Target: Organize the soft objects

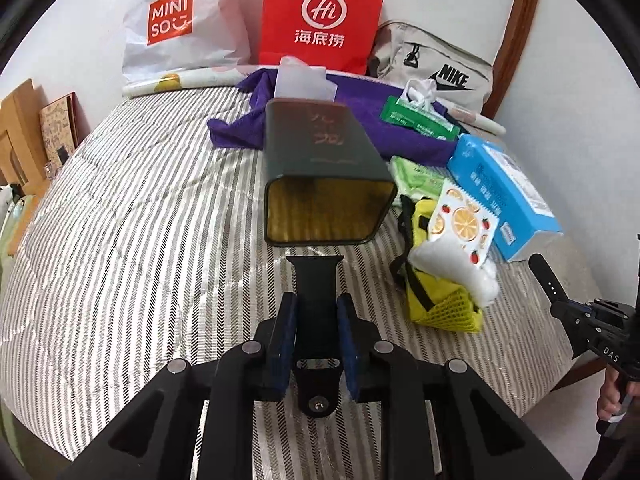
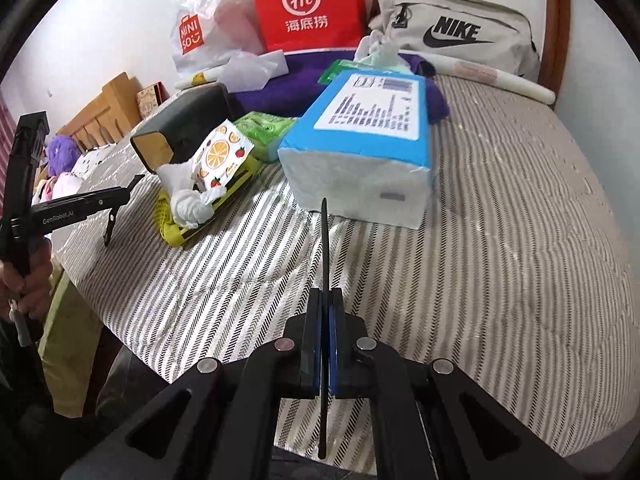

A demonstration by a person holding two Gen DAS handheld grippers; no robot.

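Note:
My left gripper [image 1: 316, 320] is shut on a flat black strap piece [image 1: 316, 280] held above the striped bed cover, just short of an open dark green tin [image 1: 324, 168] lying on its side. My right gripper [image 2: 325, 320] is shut on a thin black strap [image 2: 326, 240] seen edge-on, pointing at a blue tissue pack [image 2: 364, 144]. Soft items lie between: a yellow mesh bag [image 1: 440, 304], a white cloth with an orange-print pack [image 1: 460, 240], a green wipes pack [image 1: 420, 120] and a purple cloth [image 1: 360, 120].
A Miniso plastic bag [image 1: 176, 28], a red paper bag [image 1: 320, 16] and a grey Nike bag [image 1: 440, 68] stand against the wall. The striped bed [image 2: 500, 240] drops off at left and front. Wooden items [image 1: 20, 140] stand at left.

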